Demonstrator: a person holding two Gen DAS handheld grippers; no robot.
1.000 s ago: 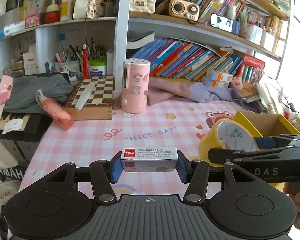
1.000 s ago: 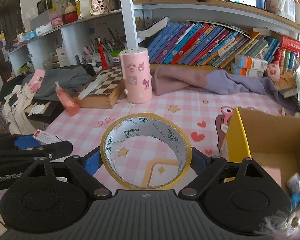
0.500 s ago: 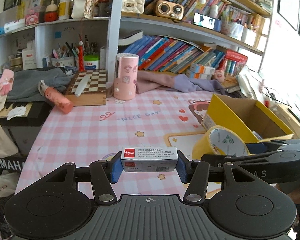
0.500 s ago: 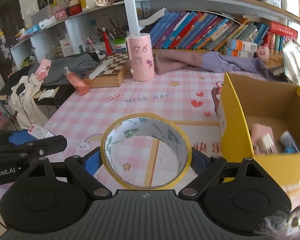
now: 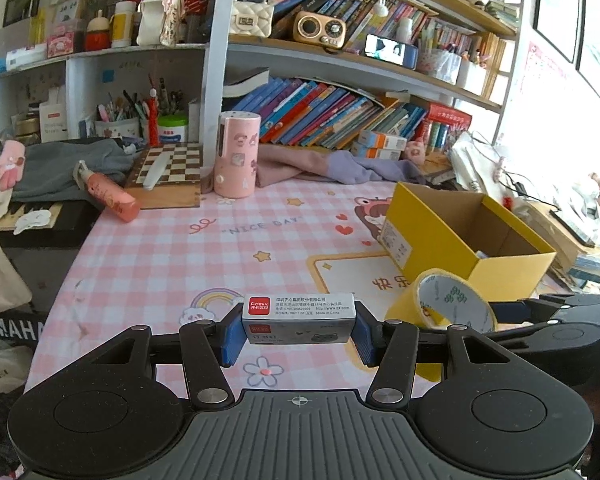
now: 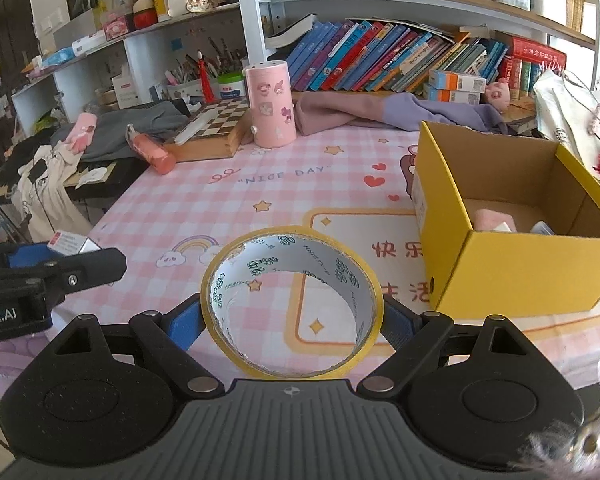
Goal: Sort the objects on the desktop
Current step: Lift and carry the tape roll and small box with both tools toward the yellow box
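Both grips full: my left gripper (image 5: 299, 326) clamps a staple box (image 5: 299, 319), my right gripper (image 6: 291, 316) a tape roll (image 6: 291, 302) (yellow). Beside them, the yellow box (image 6: 512, 264) holds small pink and white items.

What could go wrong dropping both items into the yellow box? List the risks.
1. The tape roll is held only at two points on its rim by the right gripper; it could pivot or slip out.
2. The yellow box already holds items, so the staple box in the left gripper may land on them.
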